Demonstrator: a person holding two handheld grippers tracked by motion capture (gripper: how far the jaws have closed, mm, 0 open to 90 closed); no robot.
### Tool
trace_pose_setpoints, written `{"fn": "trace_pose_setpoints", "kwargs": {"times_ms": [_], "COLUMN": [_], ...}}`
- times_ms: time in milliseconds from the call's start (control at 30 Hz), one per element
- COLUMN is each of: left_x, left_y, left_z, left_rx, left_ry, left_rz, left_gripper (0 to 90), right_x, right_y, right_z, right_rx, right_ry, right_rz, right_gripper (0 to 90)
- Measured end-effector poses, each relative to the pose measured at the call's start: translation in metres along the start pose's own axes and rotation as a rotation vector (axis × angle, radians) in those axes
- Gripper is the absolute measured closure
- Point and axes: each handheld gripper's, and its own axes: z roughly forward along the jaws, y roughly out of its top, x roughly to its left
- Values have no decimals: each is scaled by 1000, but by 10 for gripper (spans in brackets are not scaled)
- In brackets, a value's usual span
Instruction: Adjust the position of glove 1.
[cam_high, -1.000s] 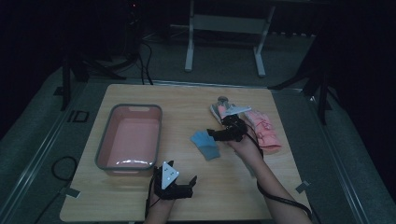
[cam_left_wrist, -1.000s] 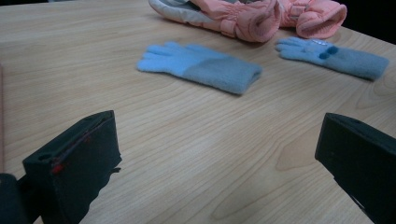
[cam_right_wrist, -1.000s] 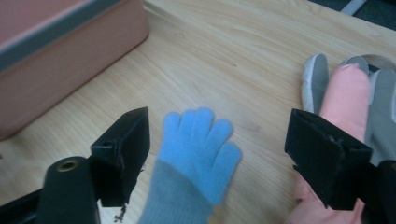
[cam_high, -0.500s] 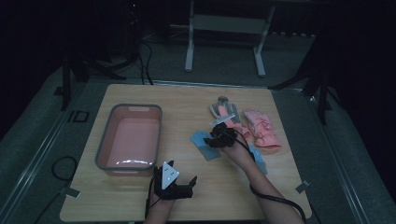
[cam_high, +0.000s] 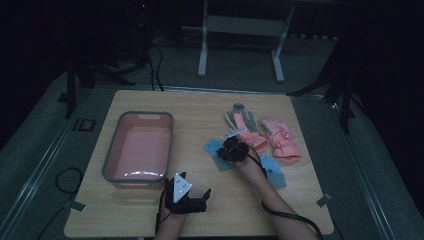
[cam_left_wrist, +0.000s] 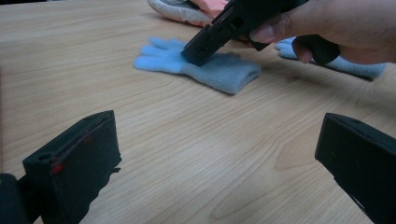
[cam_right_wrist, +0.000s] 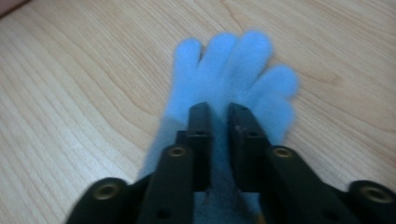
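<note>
The right gripper (cam_right_wrist: 218, 114) has just been closing; its jaws now pinch the light-blue knitted glove (cam_right_wrist: 233, 70) at mid-palm. Confirm a full fold of fabric is caught before lifting off the wooden bench (cam_high: 300, 200). The left gripper (cam_high: 192, 195) rests with jaws spread

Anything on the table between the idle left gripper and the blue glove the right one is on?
Nothing: bare wood separates the left gripper from the blue glove, seen in the left gripper view.

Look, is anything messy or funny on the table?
A little: the two blue gloves lie apart, one pinched under the right gripper, the other beside the forearm. The pink gloves lie neatly together. Nothing looks spilled or broken.
</note>
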Motion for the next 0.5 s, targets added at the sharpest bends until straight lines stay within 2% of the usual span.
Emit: {"fn": "trace_pose_setpoints", "kwargs": {"times_ms": [100,167,367,500], "left_x": [0,0,0,0], "left_y": [0,0,0,0], "left_z": [0,0,0,0], "left_rx": [0,-1,0,-1], "left_ry": [1,1,2,6], "left_rz": [-2,-2,-2,-2], "left_gripper": [0,0,0,0], "right_x": [4,8,16,23], "right_y": [2,6,16,13], "right_z": [-3,-12,-63,-92], "right_rx": [-6,-35,-130,-161], "right_ry": [-22,-22,-30,-76], "right_rz": [51,71,134,174], "right_gripper": [853,856,857,857]}}
